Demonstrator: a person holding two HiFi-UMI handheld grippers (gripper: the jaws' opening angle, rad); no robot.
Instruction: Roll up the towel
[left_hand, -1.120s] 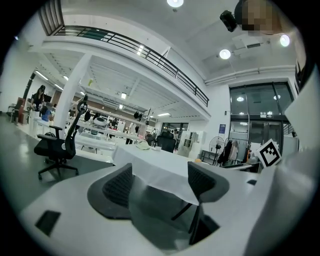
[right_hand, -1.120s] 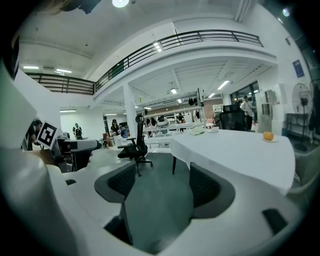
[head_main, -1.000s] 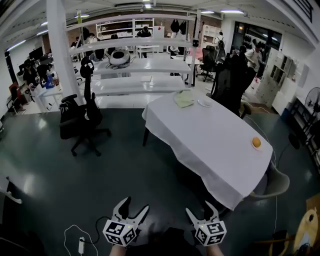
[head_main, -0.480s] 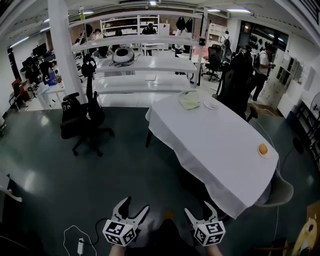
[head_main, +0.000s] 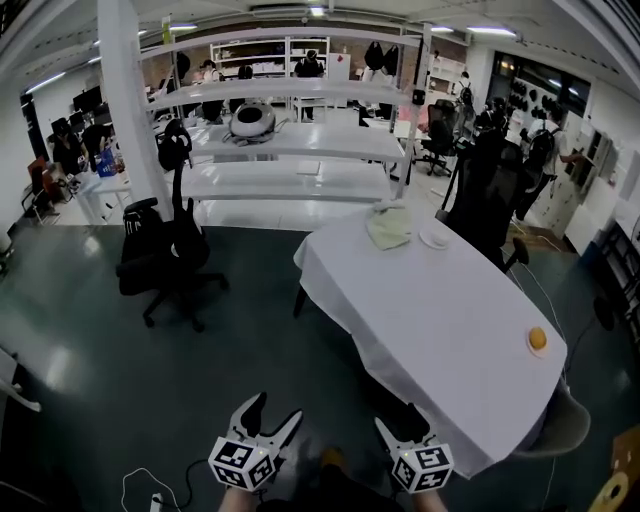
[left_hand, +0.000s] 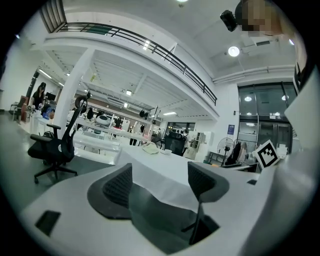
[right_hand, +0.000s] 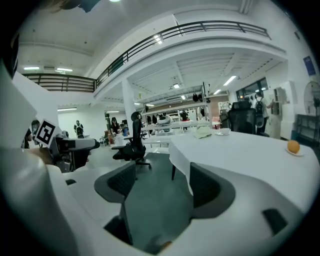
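While both grippers hang low near the person's waist, nothing sits between their jaws. Nearest, the left gripper (head_main: 274, 410), white moulded plastic with ribbed dark pads and a marker cube, has its jaws spread wide above the glossy dark floor (head_main: 250, 330). The right gripper (head_main: 400, 420), built the same, is likewise spread and empty, near the closest corner of the long table draped in smooth white cloth (head_main: 440, 320). Toward the table's right edge a round orange fruit (head_main: 538, 338) sits on a small saucer. At the far end, well apart from both grippers, lies the pale green towel (head_main: 388, 228), soft and crumpled, just beside a small round white dish (head_main: 434, 240). Left of the table stands a black swivel office chair (head_main: 172, 245); behind it run white tiered shelves (head_main: 300, 140).
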